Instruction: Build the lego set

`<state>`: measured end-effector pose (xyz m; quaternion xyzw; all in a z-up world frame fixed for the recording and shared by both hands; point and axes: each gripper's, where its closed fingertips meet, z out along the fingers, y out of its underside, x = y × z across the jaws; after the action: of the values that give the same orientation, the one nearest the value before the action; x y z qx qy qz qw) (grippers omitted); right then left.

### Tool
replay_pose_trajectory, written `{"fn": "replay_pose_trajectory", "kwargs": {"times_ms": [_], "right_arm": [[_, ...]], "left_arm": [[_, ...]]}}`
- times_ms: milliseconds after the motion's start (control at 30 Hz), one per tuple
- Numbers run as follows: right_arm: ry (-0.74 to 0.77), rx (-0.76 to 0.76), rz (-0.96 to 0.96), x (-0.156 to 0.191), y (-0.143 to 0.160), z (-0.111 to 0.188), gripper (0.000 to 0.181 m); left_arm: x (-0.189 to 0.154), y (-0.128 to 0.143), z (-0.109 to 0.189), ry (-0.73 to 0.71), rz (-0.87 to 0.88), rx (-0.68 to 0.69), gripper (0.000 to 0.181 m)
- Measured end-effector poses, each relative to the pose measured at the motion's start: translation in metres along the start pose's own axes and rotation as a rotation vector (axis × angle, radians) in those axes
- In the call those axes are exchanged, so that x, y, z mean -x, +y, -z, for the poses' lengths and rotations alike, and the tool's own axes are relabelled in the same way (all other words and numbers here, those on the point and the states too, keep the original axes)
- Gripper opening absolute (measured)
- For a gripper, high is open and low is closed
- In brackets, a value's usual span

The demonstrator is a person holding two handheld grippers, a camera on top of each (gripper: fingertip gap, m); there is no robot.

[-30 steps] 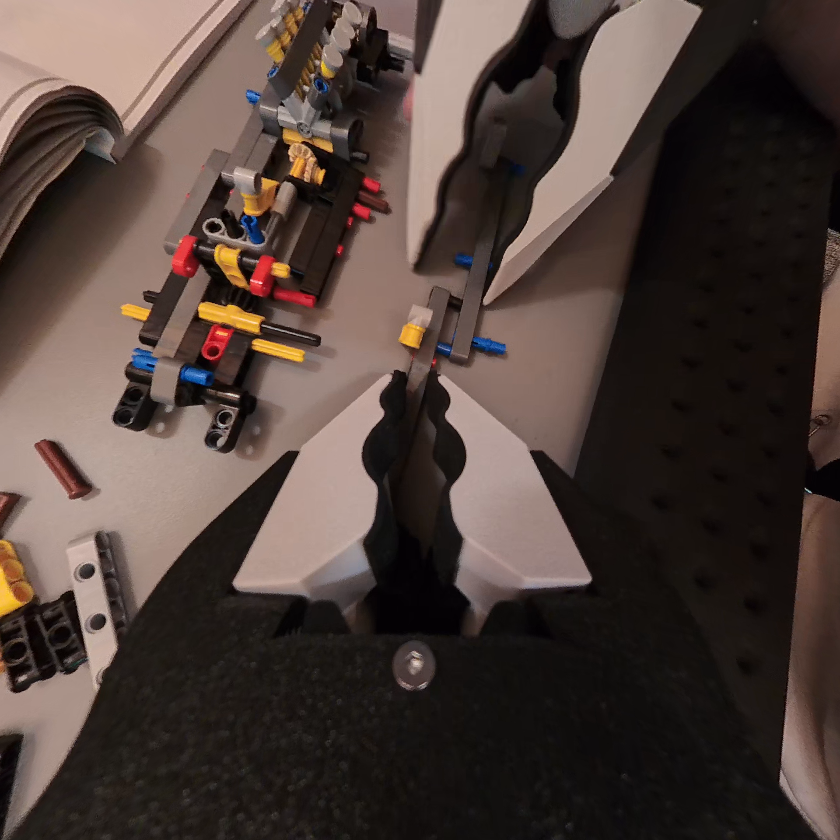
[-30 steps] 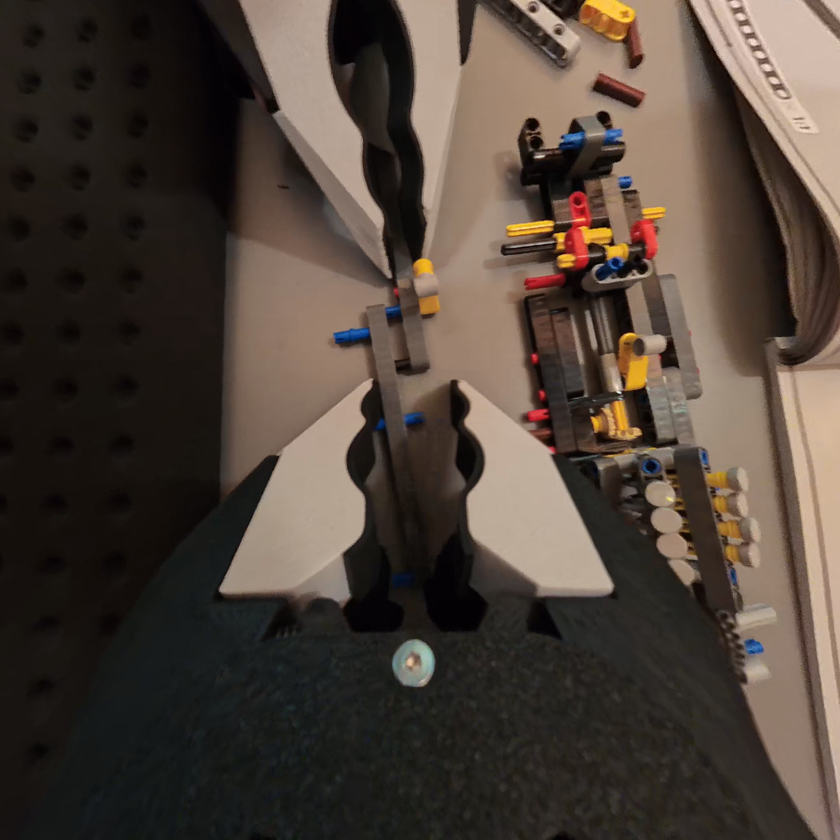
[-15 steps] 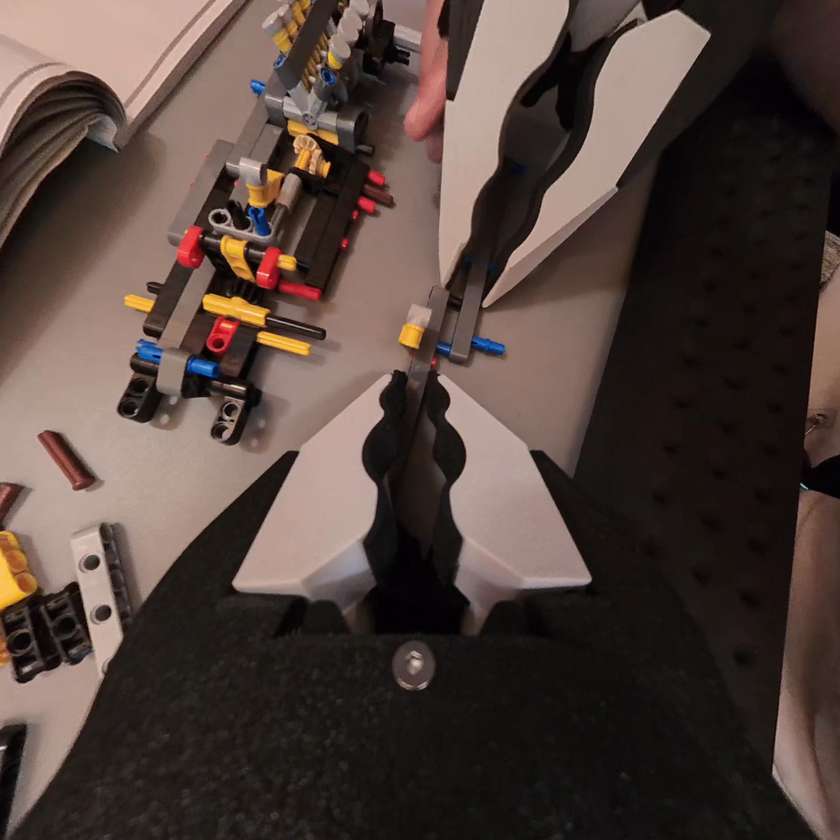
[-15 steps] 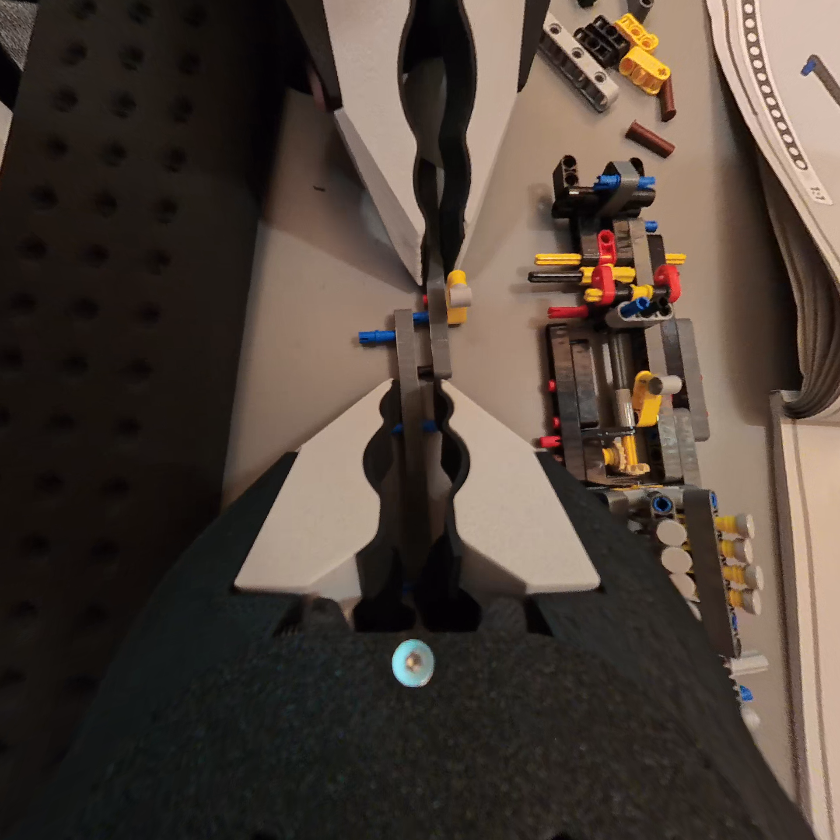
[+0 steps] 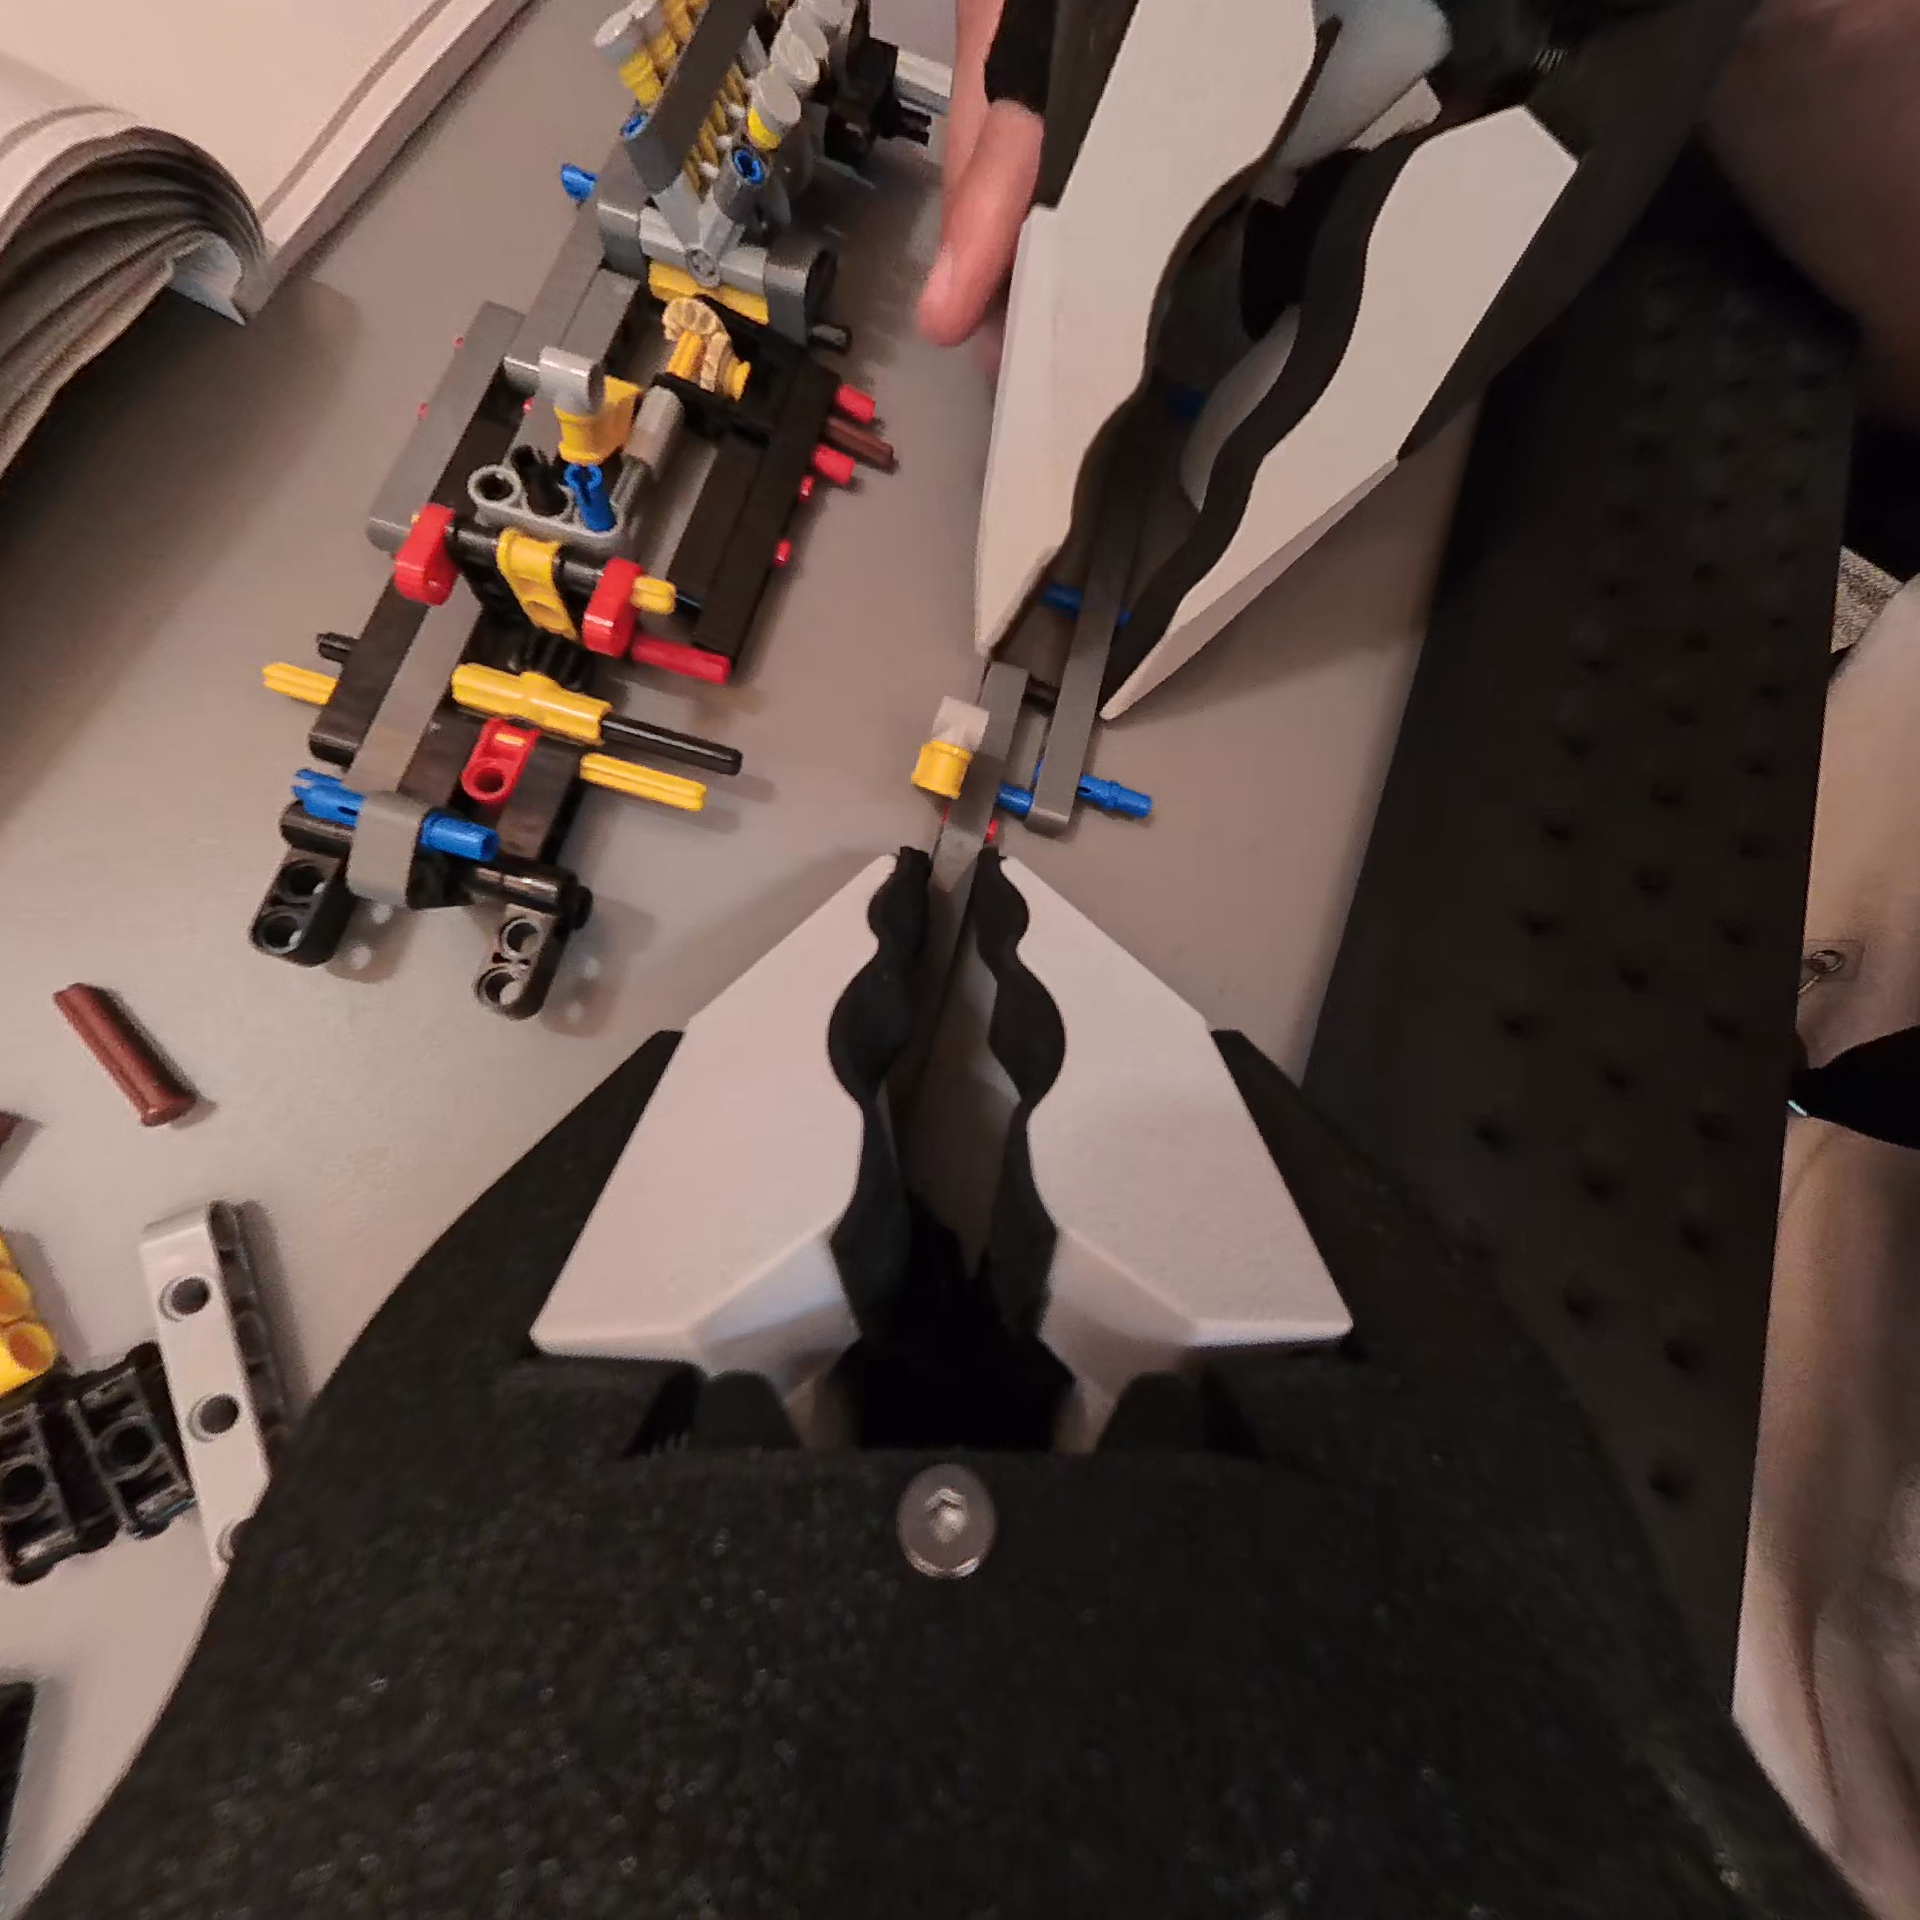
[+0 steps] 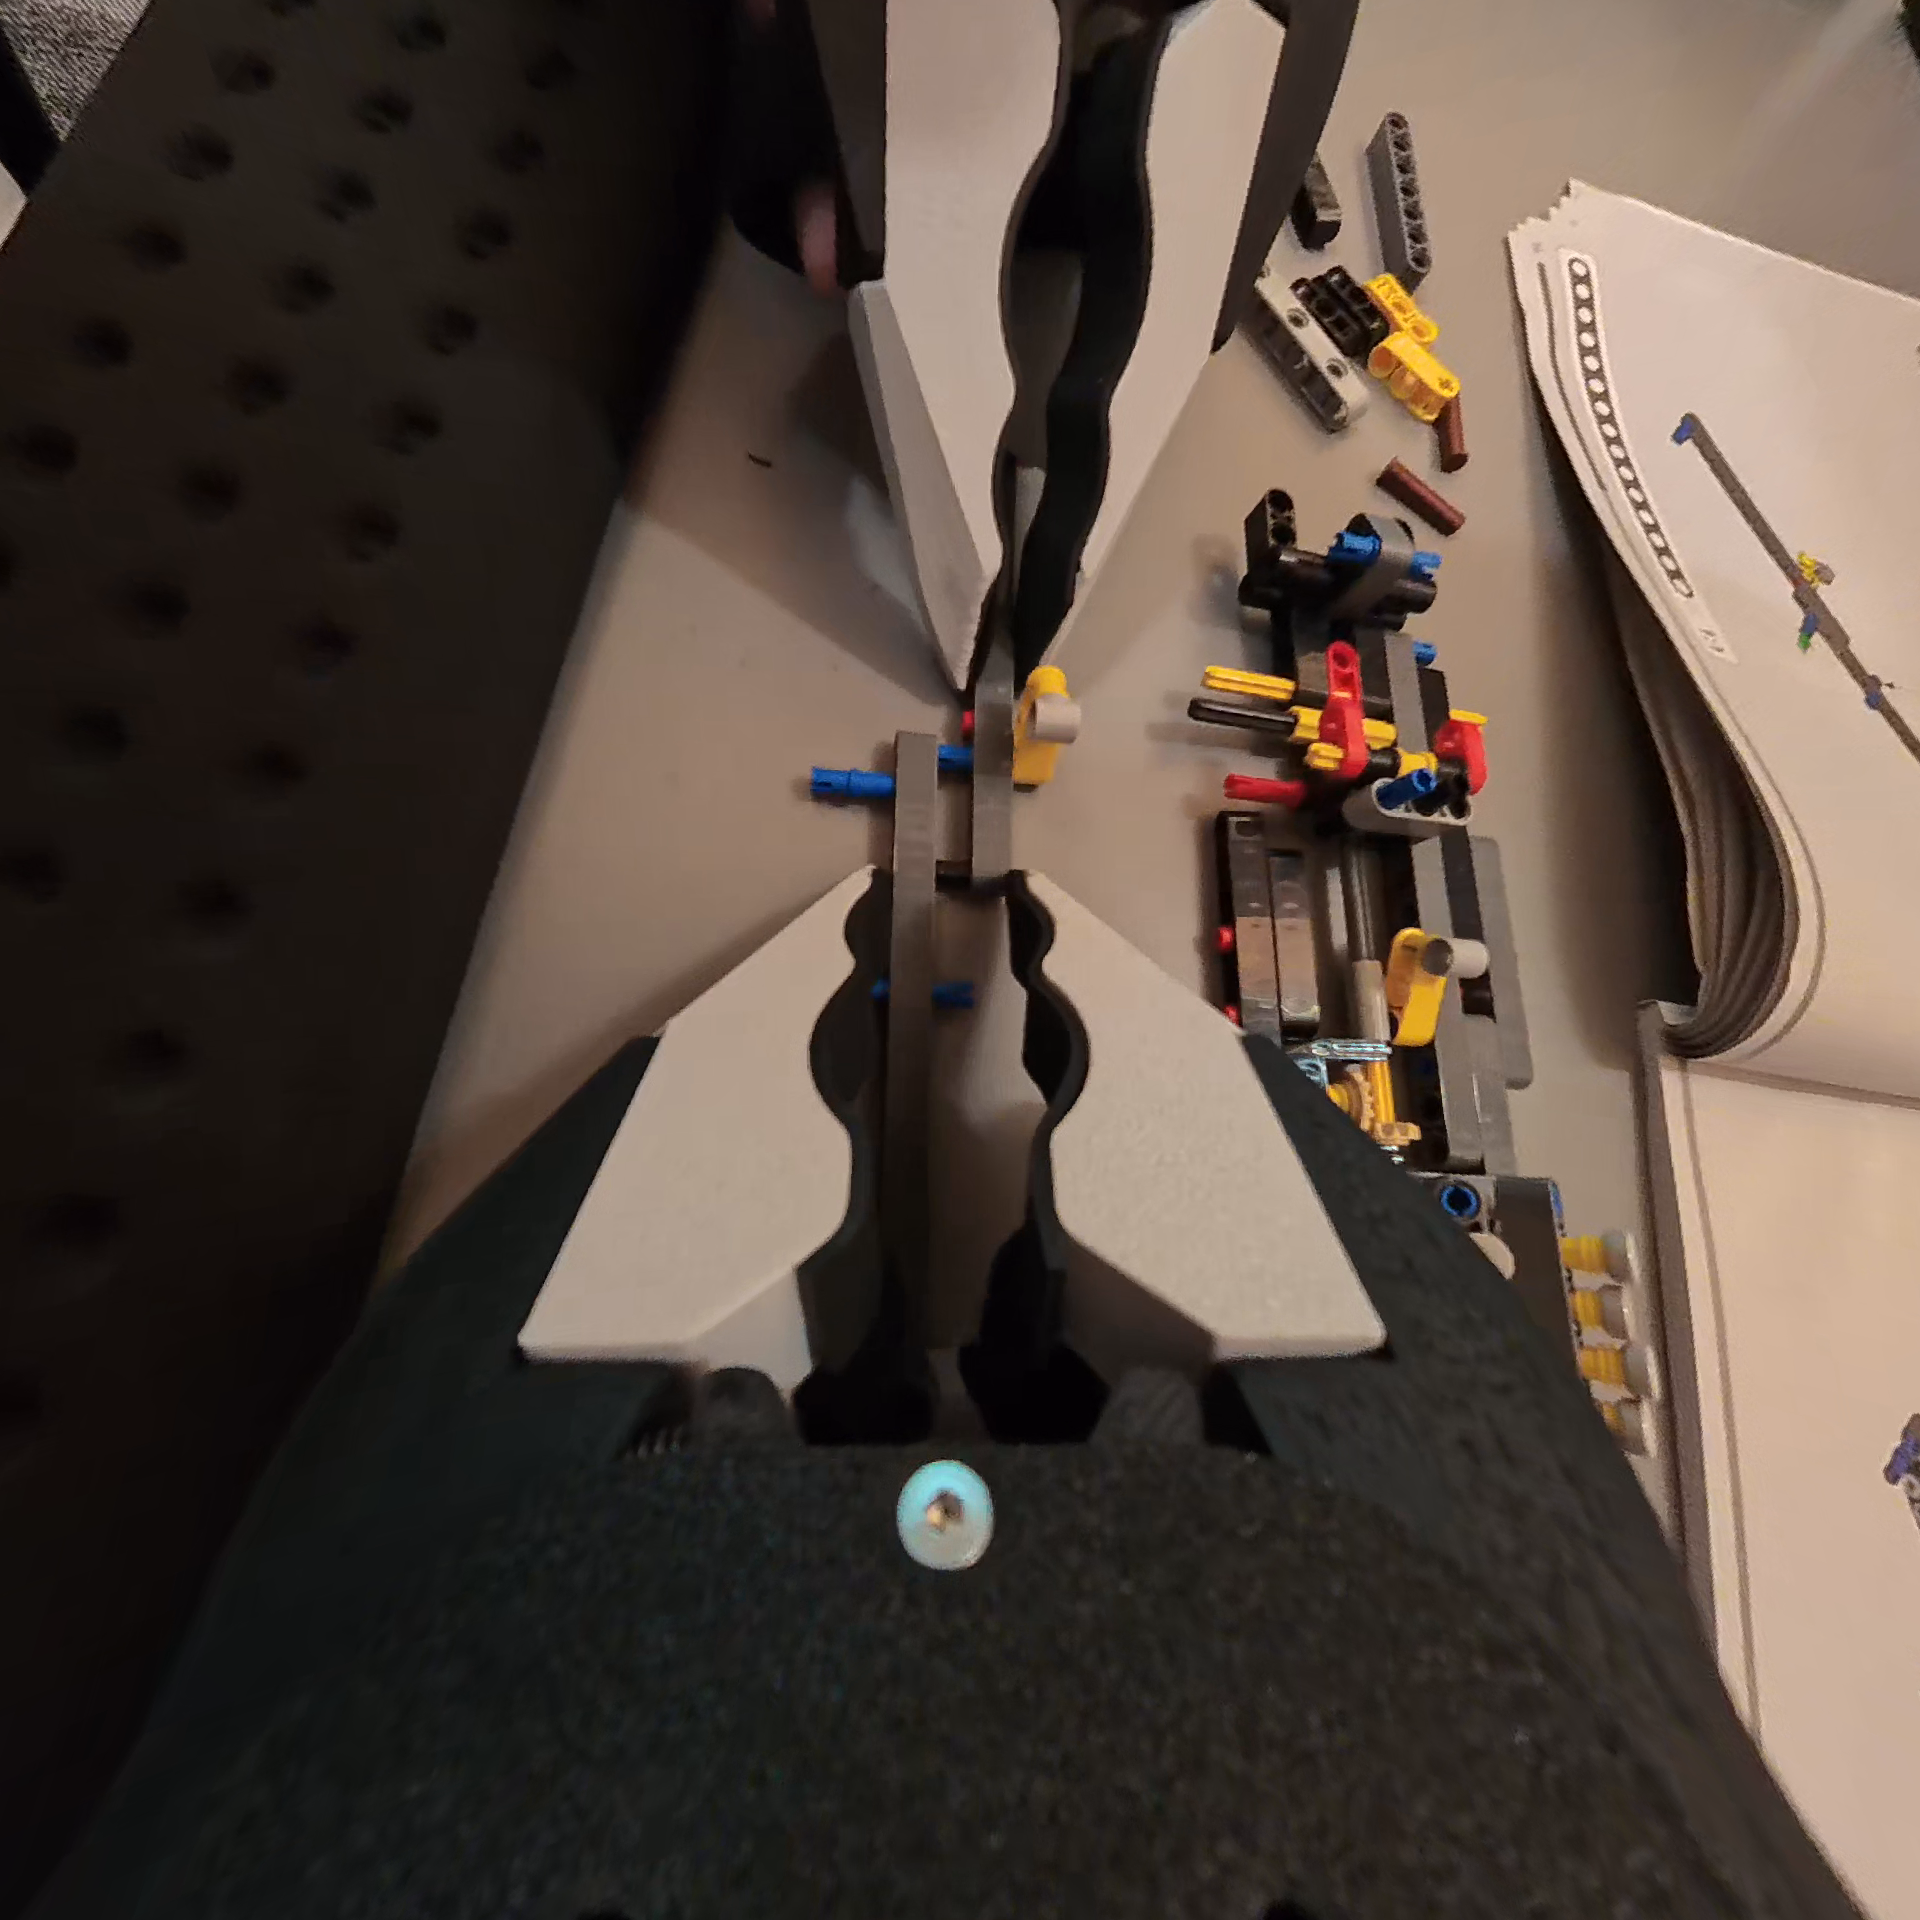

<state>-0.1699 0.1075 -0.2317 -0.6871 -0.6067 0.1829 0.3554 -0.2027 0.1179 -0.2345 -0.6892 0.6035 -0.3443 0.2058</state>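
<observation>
Chassis (image 5: 582, 582) at frame left looks partly built; both grippers' jaws pinch grey beams (image 5: 1075, 717) mid-joining; loose parts (image 6: 1361, 312) remain on the tabletop.

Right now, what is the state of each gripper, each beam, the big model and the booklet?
left gripper: shut on one grey beam.
right gripper: shut on other grey beam.
chassis model: lying on table, untouched.
instruction booklet: open.

Bare table strip (image 5: 852, 935) left of left gripper (image 5: 948, 862); beyond it lego chassis (image 5: 582, 540) blocks. Black perforated board (image 5: 1621, 831) walls right side; right gripper (image 5: 1049, 665) blocks ahead.
</observation>
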Motion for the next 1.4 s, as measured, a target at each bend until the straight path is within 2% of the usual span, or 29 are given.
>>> {"fn": "replay_pose_trajectory", "kwargs": {"times_ms": [167, 600, 933, 1133, 1400], "right_arm": [[-0.007, -0.011, -0.022, -0.0004, -0.0013, -0.0015, 0.025], [-0.035, 0.023, -0.042, 0.0014, 0.0015, -0.0010, 0.021], [-0.026, 0.052, -0.192, 0.0008, 0.0018, -0.0019, 0.022], [-0.028, 0.050, -0.159, 0.0031, -0.0008, -0.0023, 0.034], [-0.056, 0.073, -0.126, 0.0022, -0.0063, -0.0092, 0.029]], "left_arm": [[-0.0006, 0.0002, -0.0001, 0.006, -0.006, 0.001, 0.008], [-0.0007, 0.0000, -0.0005, 0.007, -0.002, 0.001, 0.008], [-0.0003, -0.0004, -0.0003, -0.006, -0.008, -0.009, 0.008], [-0.0018, -0.0001, -0.0003, 0.002, -0.011, -0.007, 0.008], [-0.0043, 0.0001, -0.0010, 0.013, -0.007, -0.002, 0.008]]}}
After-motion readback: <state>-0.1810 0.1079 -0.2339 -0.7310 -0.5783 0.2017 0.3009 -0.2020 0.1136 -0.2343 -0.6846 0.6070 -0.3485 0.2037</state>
